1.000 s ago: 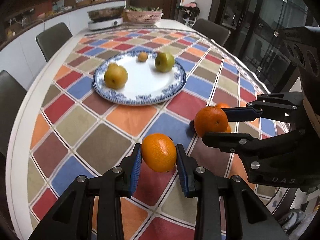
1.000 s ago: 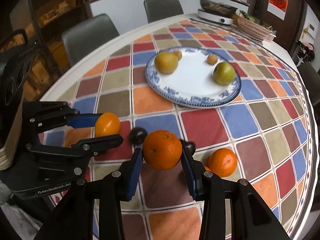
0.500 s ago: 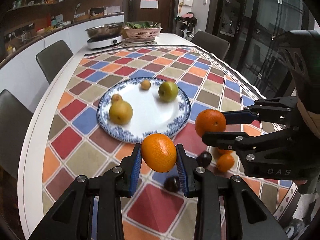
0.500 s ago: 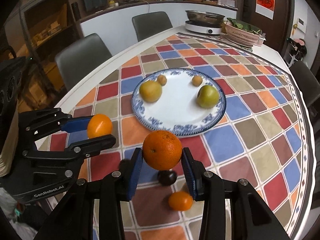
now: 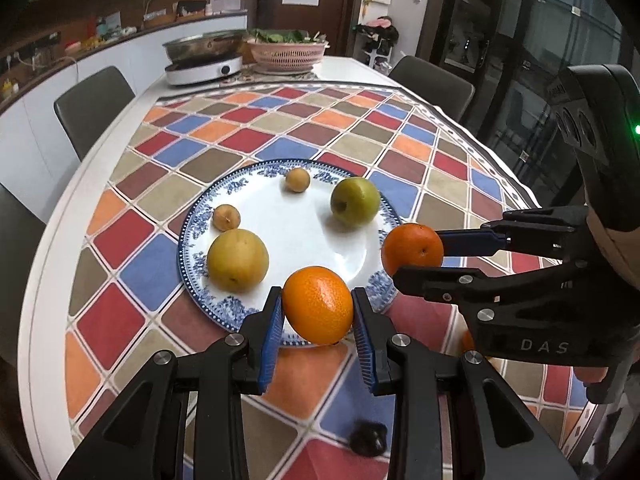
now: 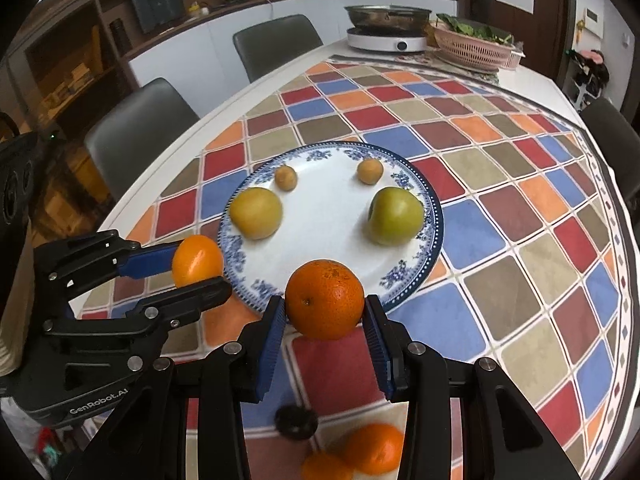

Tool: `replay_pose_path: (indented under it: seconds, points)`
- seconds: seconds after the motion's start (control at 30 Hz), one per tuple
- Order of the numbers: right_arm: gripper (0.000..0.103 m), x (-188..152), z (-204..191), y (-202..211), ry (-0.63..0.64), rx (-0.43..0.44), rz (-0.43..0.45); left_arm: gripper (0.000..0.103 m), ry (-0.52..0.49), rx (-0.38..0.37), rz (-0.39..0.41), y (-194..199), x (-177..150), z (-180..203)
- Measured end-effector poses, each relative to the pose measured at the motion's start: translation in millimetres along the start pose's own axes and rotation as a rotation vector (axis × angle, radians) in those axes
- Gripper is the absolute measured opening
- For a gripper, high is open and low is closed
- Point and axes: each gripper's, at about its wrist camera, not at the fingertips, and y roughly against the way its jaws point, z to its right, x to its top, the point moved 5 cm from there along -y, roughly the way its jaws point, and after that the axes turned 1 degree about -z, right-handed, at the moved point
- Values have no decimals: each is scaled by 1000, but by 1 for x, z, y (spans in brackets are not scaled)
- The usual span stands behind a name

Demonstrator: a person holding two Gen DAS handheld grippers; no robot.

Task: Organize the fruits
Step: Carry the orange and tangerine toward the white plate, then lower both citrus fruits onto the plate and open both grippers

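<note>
My left gripper [image 5: 318, 334] is shut on an orange [image 5: 318, 304] above the near rim of the blue-and-white plate [image 5: 200, 224]. My right gripper [image 6: 325, 334] is shut on a second orange [image 6: 325, 298] at the plate's [image 6: 434, 216] near rim; it also shows in the left wrist view [image 5: 412, 248]. The left-held orange also shows in the right wrist view [image 6: 197, 260]. The plate holds a yellow pear [image 5: 237, 260], a green apple [image 5: 355, 201] and two small brown fruits [image 5: 297, 179] [image 5: 226, 217].
Two more oranges [image 6: 374, 446] [image 6: 326, 466] and a dark round fruit [image 6: 296, 420] lie on the checkered cloth below my right gripper. A cooker with a pan [image 5: 206, 60] and a pink basket [image 5: 286, 54] stand at the far end. Grey chairs [image 5: 94, 104] ring the table.
Both grippers have moved forward with their oranges, from over the cloth to the plate's near rim. The loose oranges and dark fruit have dropped behind.
</note>
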Motion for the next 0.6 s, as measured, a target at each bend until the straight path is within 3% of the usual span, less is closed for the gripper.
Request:
replay_pose_path:
  seconds: [0.5,0.6]
  points:
    - [41,16,25,-42,-63,-3,-67,34,36,0,-78,-35,7,-14]
    - [43,16,27,-42,-76,-6,-71,43,40,5,-63,-30,7,-16]
